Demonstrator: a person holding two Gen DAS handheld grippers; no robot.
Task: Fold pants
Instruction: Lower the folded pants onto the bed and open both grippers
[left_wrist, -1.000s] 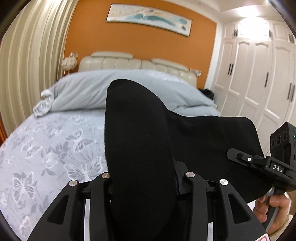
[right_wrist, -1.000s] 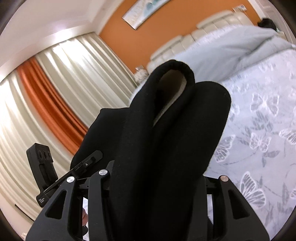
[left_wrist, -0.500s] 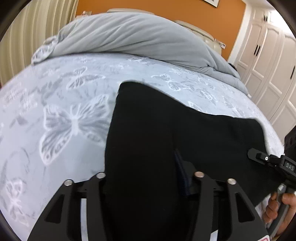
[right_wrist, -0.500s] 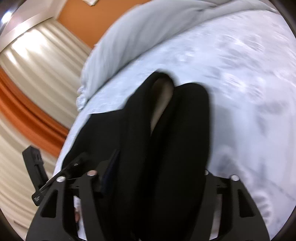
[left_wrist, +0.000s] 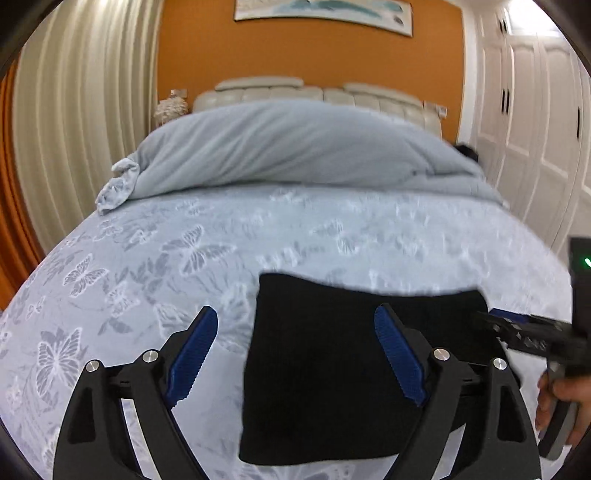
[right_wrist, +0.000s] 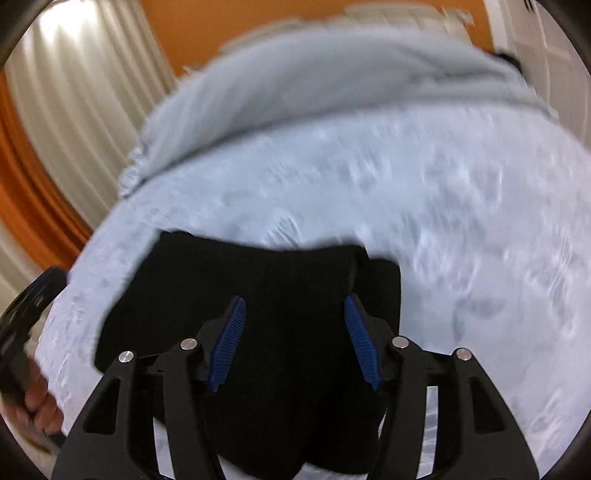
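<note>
The black pants (left_wrist: 332, 369) lie folded into a flat rectangle on the butterfly-print bedspread (left_wrist: 184, 258). My left gripper (left_wrist: 295, 321) is open and empty above the fold's left edge, blue pads apart. The pants show in the right wrist view (right_wrist: 258, 288) as a dark folded pile. My right gripper (right_wrist: 293, 308) is open and empty just above it. The right gripper also shows at the right edge of the left wrist view (left_wrist: 495, 317), held by a hand.
A grey duvet (left_wrist: 295, 147) is heaped at the head of the bed before a cream headboard (left_wrist: 314, 92). White wardrobe doors (left_wrist: 535, 129) stand to the right, pale curtains (left_wrist: 85, 129) to the left. The right wrist view is motion-blurred.
Both grippers were shut on the black pants and carried them down onto the bed. Now both have opened and let go, and the pants lie folded on the bedspread.
</note>
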